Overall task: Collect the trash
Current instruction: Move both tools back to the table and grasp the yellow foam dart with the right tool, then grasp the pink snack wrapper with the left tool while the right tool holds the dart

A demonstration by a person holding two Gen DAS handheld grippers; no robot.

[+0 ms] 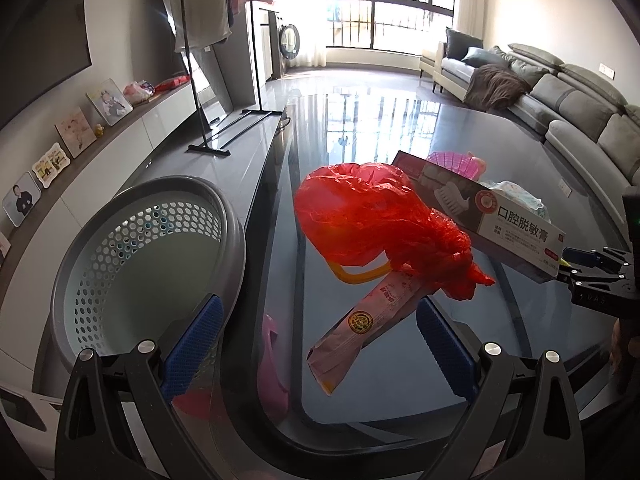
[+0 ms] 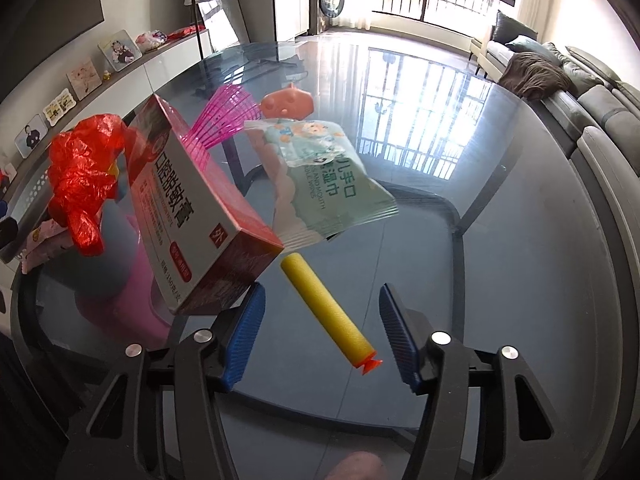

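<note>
Left wrist view showed my left tongs (image 1: 318,344) spread wide and gripping nothing, hovering over the glass worktop (image 1: 500,152) with the pink wrapper (image 1: 364,324) lying between the pads and running toward 12 o'clock under the red plastic bag (image 1: 380,228). The grey basket (image 1: 136,264) sat off the worktop's edge at about 10 o'clock from those tongs, so anything I picked up had to cross that gap. At 3 o'clock my right tongs appeared, but from there I could not tell their state.

In the right wrist view my right tongs (image 2: 320,336) were also spread and empty, with the yellow foam dart (image 2: 328,312) lying between the pads, its orange tip pointing toward 5 o'clock. The toothpaste box (image 2: 200,208) stood tilted at 10 o'clock, one corner just beside my left pad, and the wipes packet (image 2: 324,184) lay at 12 o'clock.

I judged the risks as these: closing on the dart could nudge the box corner and topple it; the round dart could roll or squirt out on slick glass; pulling the wrapper could drag the red bag along, since the two overlapped; and light pieces might miss the basket and fall to the floor
</note>
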